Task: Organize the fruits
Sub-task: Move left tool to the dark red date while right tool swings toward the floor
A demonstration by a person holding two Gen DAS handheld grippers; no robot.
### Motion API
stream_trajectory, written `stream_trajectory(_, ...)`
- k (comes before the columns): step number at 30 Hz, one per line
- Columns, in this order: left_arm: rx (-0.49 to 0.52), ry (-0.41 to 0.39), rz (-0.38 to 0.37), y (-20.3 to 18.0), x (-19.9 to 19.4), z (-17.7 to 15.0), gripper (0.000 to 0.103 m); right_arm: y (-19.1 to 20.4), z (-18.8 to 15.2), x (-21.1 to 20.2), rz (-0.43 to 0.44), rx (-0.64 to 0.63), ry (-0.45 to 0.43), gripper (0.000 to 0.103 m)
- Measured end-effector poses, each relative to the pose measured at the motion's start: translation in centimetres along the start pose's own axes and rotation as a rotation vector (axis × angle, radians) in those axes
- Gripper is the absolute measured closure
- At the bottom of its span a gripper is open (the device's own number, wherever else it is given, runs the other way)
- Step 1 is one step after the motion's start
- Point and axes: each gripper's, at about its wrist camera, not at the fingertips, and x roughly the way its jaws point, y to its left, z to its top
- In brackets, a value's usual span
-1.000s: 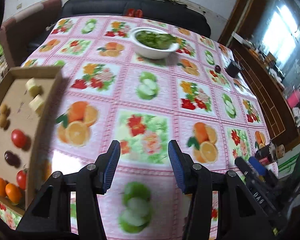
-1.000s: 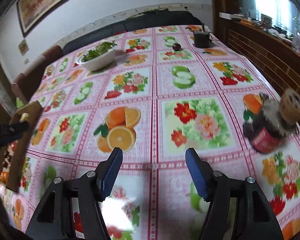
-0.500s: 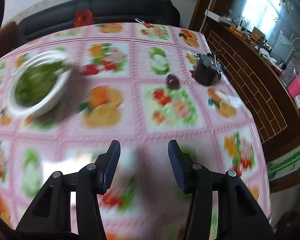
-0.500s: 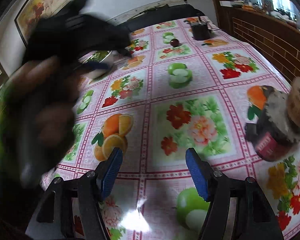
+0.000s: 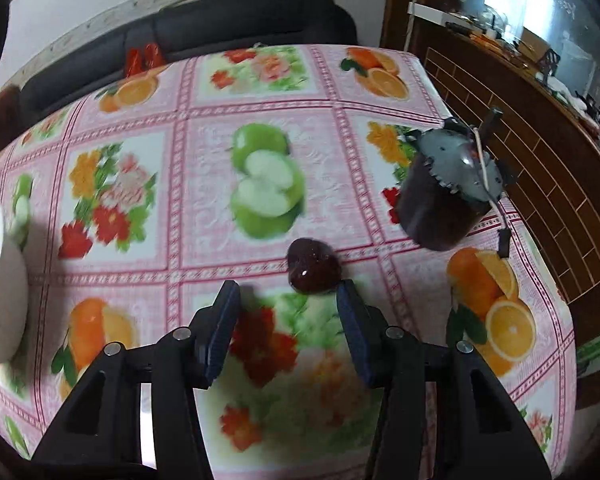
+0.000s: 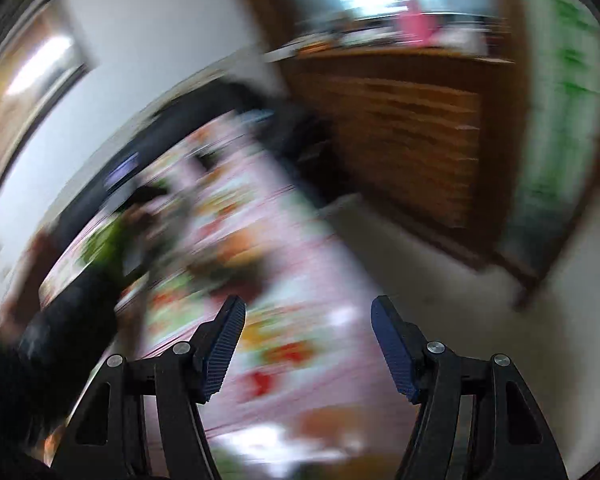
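Note:
A dark red plum (image 5: 313, 266) lies on the fruit-print tablecloth (image 5: 204, 184) in the left wrist view. My left gripper (image 5: 288, 296) is open and empty, its fingertips just short of the plum, which sits close to the right fingertip (image 5: 346, 294). My right gripper (image 6: 308, 312) is open and empty above the table's right edge; its view is heavily blurred. The cardboard fruit tray is out of view.
A dark jar (image 5: 448, 196) with a tied lid stands right of the plum near the table's right edge. A white bowl (image 5: 4, 304) of greens is at the far left. A dark sofa (image 5: 236, 28) lies behind the table, and wooden panelling (image 5: 540, 152) to the right.
My left gripper has swung from the tray side across the table to the plum near the jar. My right gripper has turned sharply toward the right edge and floor, blurring its view.

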Motion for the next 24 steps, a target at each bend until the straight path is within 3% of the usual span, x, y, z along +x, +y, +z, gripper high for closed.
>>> stream_trajectory(4, 0.004, -0.03, 0.0, -0.9, 0.2, 0.3, 0.056, -11.7, 2.7, -0.1, -0.318, 0.095, -0.011, 0.036)
stream_trajectory(6, -0.017, -0.036, -0.004, -1.0, 0.2, 0.6, 0.065, -16.5, 2.9, 1.5, -0.447, 0.118, 0.029, 0.034)
stream_trajectory(7, -0.021, -0.04, 0.002, -0.8, 0.4, 0.7, 0.075, -18.5, 2.7, 2.9, -0.471, 0.126, 0.061, 0.034)
stream_trajectory(8, -0.021, -0.045, 0.014, -0.9, 0.3, 0.6, 0.08, -20.0, 2.6, 4.5, -0.477, 0.131, 0.087, 0.034)
stream_trajectory(12, -0.085, -0.056, -0.012, -0.4, -0.4, -0.4, 0.08, -24.8, 0.2, 14.7, -0.415, 0.111, 0.187, 0.039)
stream_trajectory(14, -0.124, -0.066, -0.025, -0.1, -1.3, -1.4, 0.081, -26.2, -1.8, 21.6, -0.31, 0.13, 0.239, 0.051)
stream_trajectory(15, -0.15, -0.068, -0.034, 0.1, -1.6, -1.9, 0.081, -26.3, -2.7, 25.0, -0.288, 0.113, 0.265, 0.063)
stream_trajectory(16, -0.175, -0.071, -0.046, 0.4, -1.9, -2.4, 0.081, -26.5, -4.0, 29.4, -0.243, 0.092, 0.299, 0.066)
stream_trajectory(18, -0.231, -0.078, -0.077, 1.0, -2.7, -3.5, 0.081, -25.8, -6.4, 36.1, -0.252, 0.021, 0.341, 0.074)
stream_trajectory(23, -0.252, -0.098, -0.097, 1.0, -3.9, -4.9, 0.081, -25.5, -12.8, 52.0, -0.207, -0.107, 0.478, 0.08)
stream_trajectory(24, -0.236, -0.101, -0.1, 0.5, -3.9, -4.9, 0.081, -25.8, -13.4, 54.6, -0.203, -0.109, 0.5, 0.074)
